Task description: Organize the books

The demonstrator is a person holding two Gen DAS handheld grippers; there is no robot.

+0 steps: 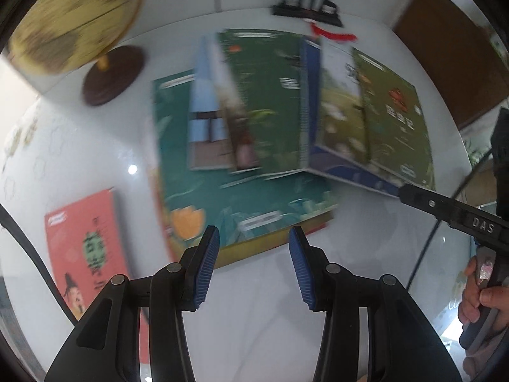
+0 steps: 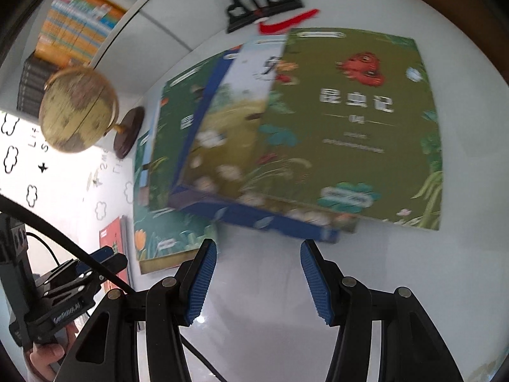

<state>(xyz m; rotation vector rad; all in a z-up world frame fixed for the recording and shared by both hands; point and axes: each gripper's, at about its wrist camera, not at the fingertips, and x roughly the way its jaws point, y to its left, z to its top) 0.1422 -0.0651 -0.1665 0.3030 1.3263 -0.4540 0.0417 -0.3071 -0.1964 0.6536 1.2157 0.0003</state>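
Green and blue glossy covers make up the loose, fanned heap of thin picture books (image 2: 286, 133) lying flat on the white tabletop (image 2: 270, 302), just ahead of both grippers' fingertips. The olive-green book with a red insect on its cover (image 2: 353, 121) sits topmost, ahead and to the right of the right gripper (image 2: 259, 281), overlapping a blue-edged book (image 2: 254, 219) whose near edge lies closest to the pads; a teal book with an orange tulip (image 1: 254, 197) lies lowest, directly ahead of the left gripper (image 1: 254, 267). Both grippers point steeply down with jaws parted and nothing between the ribbed blue pads. A separate salmon-red book (image 1: 82, 242) lies flat to the left of the left gripper. The main risk, as I judge it, is a pinch on one slick cover dragging the overlapped ones askew, or catching a single cover so a book flops open. Ahead and left stands a tan globe on a dark round wooden base (image 2: 79, 108), near the heap; a swept book could topple it. A black metal bookend (image 2: 261, 6) stands beyond the heap.
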